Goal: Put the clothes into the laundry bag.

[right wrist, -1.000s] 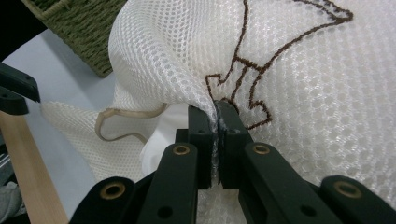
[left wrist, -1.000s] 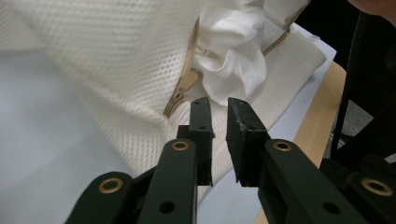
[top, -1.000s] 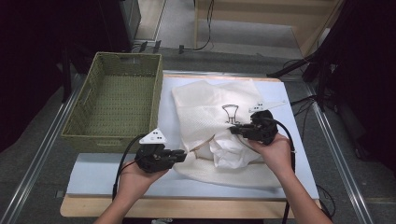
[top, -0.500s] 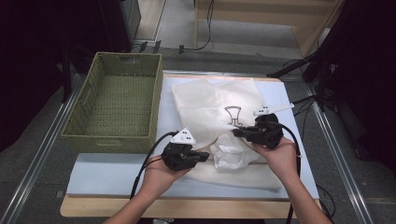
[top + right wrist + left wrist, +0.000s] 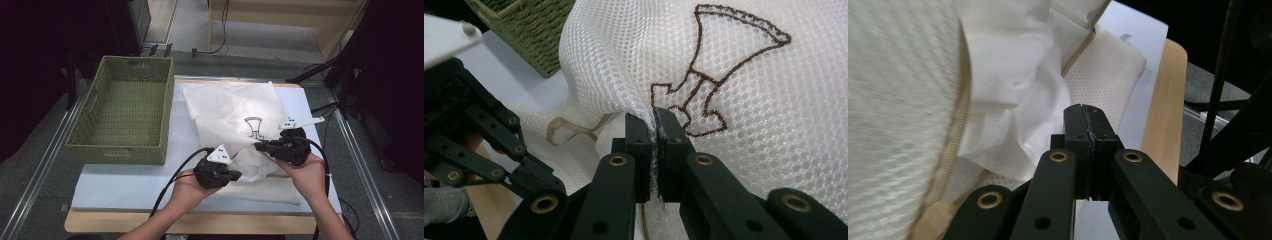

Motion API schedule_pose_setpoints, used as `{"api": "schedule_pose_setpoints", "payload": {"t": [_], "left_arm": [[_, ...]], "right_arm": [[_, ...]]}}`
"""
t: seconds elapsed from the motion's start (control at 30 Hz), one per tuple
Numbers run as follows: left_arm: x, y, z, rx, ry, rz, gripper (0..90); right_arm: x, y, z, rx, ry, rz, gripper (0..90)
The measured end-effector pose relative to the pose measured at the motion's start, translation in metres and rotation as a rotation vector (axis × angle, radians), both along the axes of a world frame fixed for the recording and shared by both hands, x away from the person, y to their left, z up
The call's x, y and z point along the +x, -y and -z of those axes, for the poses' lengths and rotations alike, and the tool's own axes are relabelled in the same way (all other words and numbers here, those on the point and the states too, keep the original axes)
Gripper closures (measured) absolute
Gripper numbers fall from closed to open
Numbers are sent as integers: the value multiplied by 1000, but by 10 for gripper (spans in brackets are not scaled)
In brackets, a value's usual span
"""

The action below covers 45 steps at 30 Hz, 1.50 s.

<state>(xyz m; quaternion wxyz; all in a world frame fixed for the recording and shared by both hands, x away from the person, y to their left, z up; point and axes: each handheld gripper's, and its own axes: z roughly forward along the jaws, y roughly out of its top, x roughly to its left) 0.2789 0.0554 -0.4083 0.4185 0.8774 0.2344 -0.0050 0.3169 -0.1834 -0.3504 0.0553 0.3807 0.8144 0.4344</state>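
From the high view, a white mesh laundry bag [image 5: 235,125] lies spread on the pale mat [image 5: 125,182] of the table, just right of a green woven basket [image 5: 122,115]. The left gripper [image 5: 235,175] sits at the bag's near edge, where white cloth [image 5: 257,167] bunches out of it; the right gripper [image 5: 260,146] reaches in from the right, at the mesh beside a brown embroidered figure [image 5: 254,127].

In the left gripper view, the jaws stand pressed together with nothing visible between them — the white cloth [image 5: 1013,100] and the bag's beige-trimmed edge [image 5: 955,140] lie just beyond the left gripper [image 5: 1088,112].

In the right gripper view, the right gripper [image 5: 654,120] is clamped on a raised fold of the mesh laundry bag [image 5: 624,60] — right beside the brown embroidered figure [image 5: 704,80].
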Motion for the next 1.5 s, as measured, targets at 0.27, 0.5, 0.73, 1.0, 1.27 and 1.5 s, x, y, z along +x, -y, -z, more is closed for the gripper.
{"api": "schedule_pose_setpoints", "payload": {"t": [0.27,0.5,0.73,1.0,1.27,1.5], "left_arm": [[-3,9,31,34,-27,0,900],[3,14,49,60,-33,-25,900],[10,21,60,83,12,-41,900],[22,22,62,55,24,-102,900],[30,25,58,24,51,-128,900],[29,29,53,1,86,-117,900]], "right_arm": [[4,-1,5,1,-15,18,874],[6,-6,9,-2,-18,7,874],[6,-8,13,-5,-25,4,874],[16,-10,29,-23,-59,6,874],[13,-13,36,-37,-75,-11,872],[16,-17,40,-50,-64,-9,869]]}}
